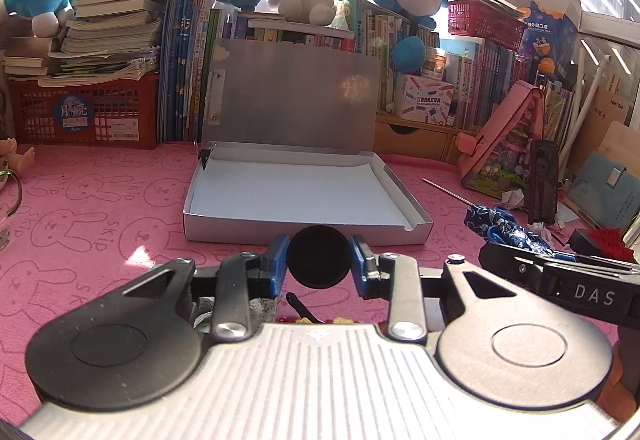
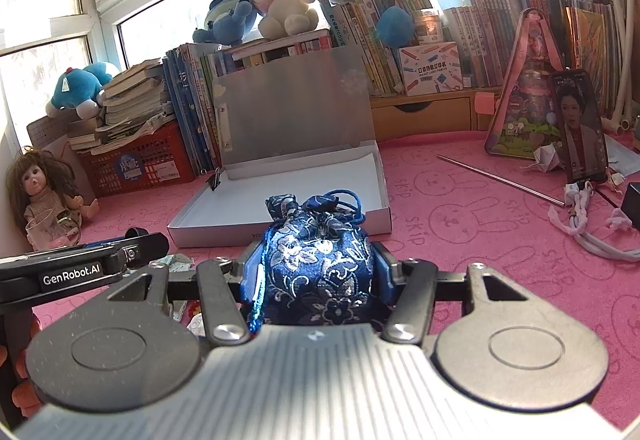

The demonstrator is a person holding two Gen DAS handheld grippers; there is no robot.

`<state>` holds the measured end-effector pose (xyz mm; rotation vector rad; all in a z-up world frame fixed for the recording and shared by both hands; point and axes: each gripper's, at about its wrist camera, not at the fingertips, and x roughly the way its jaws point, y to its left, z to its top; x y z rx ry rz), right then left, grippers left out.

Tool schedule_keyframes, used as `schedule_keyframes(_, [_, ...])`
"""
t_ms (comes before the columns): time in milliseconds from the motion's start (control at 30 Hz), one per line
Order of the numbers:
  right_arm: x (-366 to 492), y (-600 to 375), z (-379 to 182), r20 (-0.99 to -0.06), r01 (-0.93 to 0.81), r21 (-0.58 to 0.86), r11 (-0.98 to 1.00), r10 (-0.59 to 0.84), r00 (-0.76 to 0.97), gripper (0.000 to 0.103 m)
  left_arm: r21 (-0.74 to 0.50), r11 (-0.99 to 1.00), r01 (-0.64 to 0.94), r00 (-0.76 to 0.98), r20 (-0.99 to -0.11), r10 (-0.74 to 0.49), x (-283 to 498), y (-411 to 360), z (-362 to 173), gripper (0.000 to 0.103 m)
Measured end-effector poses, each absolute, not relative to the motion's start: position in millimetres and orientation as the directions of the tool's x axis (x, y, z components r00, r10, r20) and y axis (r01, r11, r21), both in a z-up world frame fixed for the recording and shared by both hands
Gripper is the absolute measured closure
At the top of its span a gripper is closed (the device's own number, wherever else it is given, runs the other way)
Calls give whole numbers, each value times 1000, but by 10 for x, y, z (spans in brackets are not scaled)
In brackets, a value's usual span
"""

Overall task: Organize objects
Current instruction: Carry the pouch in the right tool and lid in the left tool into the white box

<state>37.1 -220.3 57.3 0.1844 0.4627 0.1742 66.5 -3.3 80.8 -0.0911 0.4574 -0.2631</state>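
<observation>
Pouch between right gripper pads

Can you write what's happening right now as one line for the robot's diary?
left gripper: shut on black disc | right gripper: shut on blue pouch | box: open, ahead, only a binder clip on its edge

"GenRobot.AI" on left gripper

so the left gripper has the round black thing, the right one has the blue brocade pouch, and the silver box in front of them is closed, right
Not quite: the silver box is open, its lid standing upright at the back and its white floor bare, as the left wrist view shows. The rest holds: the left gripper has its jaws on the round black thing, and the right gripper holds the blue brocade pouch.
</observation>
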Motion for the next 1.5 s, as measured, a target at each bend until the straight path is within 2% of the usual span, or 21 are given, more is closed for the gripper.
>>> schedule_keyframes(400, [731,-2357,719,-427,-117,245,962,215,878,44,-140,963,229,866,-423,-267,1075,-56,967,65])
schedule_keyframes(1100, [2083,-2388,661,-553,-84,366,927,289,781,44,-192,971,143,799,-557,-228,2593,-186,891,65])
schedule_keyframes(1333, [2696,-2360,569,-584,-56,421,905,318,747,44,-119,987,109,805,-572,-158,3204,-305,769,65])
schedule_keyframes(1500, [3033,-2278,452,-602,-29,383,923,273,750,44,-83,994,70,788,-606,-106,3573,-322,569,65])
